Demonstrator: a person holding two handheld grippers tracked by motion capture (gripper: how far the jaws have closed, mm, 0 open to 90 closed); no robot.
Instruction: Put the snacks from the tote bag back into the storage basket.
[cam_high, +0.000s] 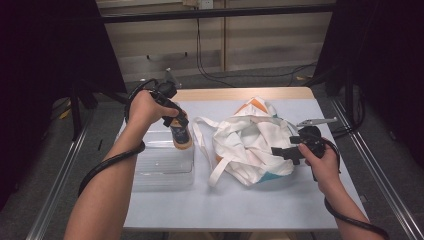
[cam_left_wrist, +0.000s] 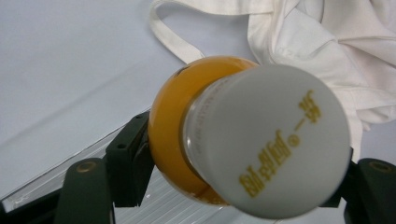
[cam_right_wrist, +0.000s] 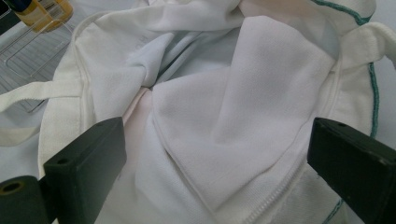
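Table (cam_high: 250, 200): left tongs (cam_left_wrist: 233, 186) grip white-capped bottle (cam_left_wrist: 261, 140); right tongs (cam_right_wrist: 217, 163) straddle bag (cam_right_wrist: 224, 93).

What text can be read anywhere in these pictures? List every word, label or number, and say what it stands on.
"统一", in yellow characters, on the white cap of the orange bottle held in the left hand-held gripper.
A second, longer line of yellow characters with a small circled mark, on the same cap: too blurred to read.
Faint print around the cap's side: too small to read.
Cloth bag: no readable text.
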